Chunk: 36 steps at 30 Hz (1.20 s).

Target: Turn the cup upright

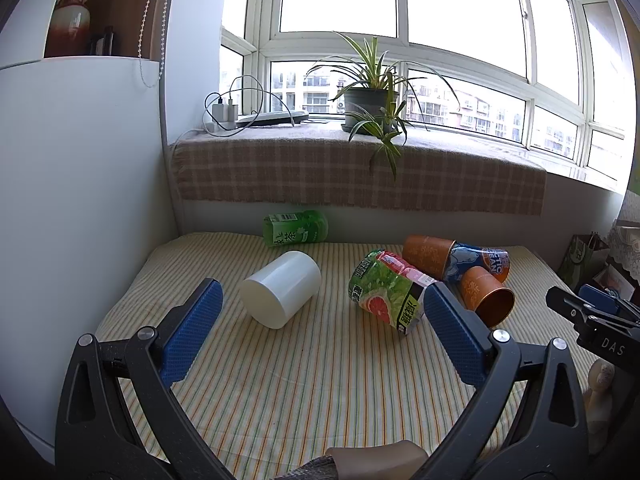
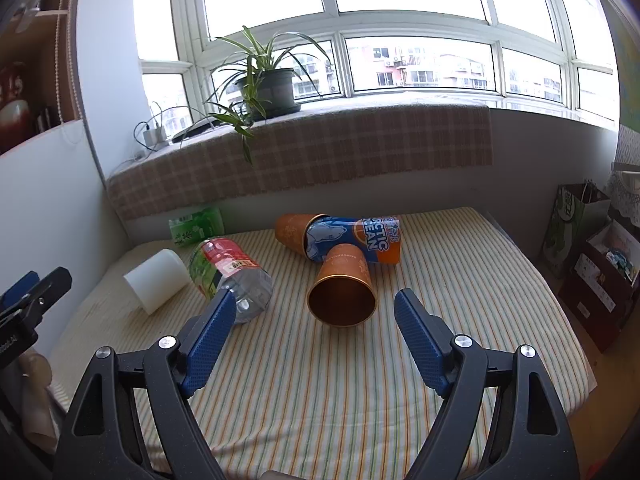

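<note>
Near orange cup (image 2: 342,294) is lying sideways, showing nothing inside; white cup (image 1: 281,288) likewise lying. Left gripper (image 1: 322,330) and right gripper (image 2: 314,334) are gaping wide, holding nothing.

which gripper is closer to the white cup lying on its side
Left. The left gripper is open right in front of the white cup; the right gripper faces the orange cup, off to the side.

A wide bay window (image 2: 400,28) with white frames is set across the far wall, and bright daylight is admitted through it. The sill is covered by a checked blanket (image 1: 360,172), on which a potted plant (image 1: 370,100) is placed. A white cabinet (image 1: 80,184) is positioned at the left, below a wooden shelf.
</note>
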### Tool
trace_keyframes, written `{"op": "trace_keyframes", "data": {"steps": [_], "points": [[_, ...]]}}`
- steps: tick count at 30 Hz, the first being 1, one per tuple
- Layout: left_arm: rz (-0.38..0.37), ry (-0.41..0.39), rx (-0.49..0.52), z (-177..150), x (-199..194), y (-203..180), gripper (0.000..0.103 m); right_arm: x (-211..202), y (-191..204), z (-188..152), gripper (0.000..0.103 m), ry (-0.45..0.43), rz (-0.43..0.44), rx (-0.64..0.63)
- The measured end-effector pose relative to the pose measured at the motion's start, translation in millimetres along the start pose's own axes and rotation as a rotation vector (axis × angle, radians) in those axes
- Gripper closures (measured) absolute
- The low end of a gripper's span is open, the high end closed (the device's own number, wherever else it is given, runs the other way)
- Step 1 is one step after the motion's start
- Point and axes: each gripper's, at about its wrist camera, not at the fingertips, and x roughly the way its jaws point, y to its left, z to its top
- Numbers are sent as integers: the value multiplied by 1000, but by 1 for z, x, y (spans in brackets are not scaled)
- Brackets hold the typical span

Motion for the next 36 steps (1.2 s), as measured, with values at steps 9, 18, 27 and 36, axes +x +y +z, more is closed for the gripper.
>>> {"op": "trace_keyframes", "data": {"steps": [9,18,27,36], "points": [[2,0,2,-3,1,-3,1,0,-1,-1,22,0,-2,3],[1,0,3,-3,1,-3,1,1,-1,-2,22,1,-2,5],[2,0,4,-3,1,-3,1,0,-3,-3,22,3,-4,7],[1,4,4,-7,2,-4,1,4,-4,-3,22,8,-8,8]]}}
